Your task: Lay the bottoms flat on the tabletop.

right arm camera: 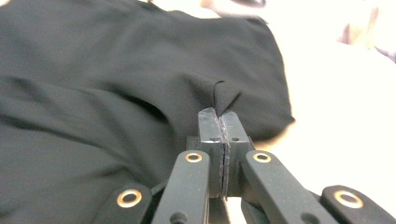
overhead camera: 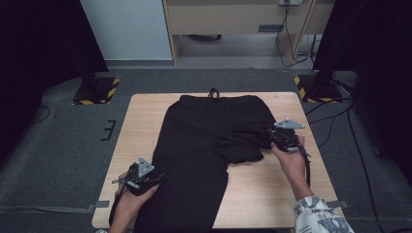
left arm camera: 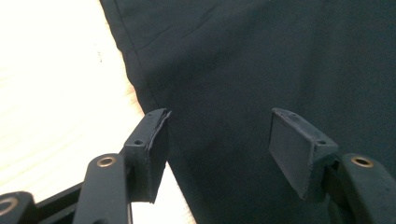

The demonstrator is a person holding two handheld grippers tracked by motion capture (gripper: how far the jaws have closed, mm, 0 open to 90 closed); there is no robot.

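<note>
Two grippers on black trousers (overhead camera: 204,145) across wooden table (overhead camera: 272,194): left gripper (left arm camera: 217,140) spread wide over trouser edge, right gripper (right arm camera: 219,123) clamped on pinched cloth fold.

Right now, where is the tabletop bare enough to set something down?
Bare wood lies along the table's left edge beside the black trousers, and in the near-right corner below the folded leg. The centre is covered; the left gripper and right gripper crowd the cloth's edges.
</note>
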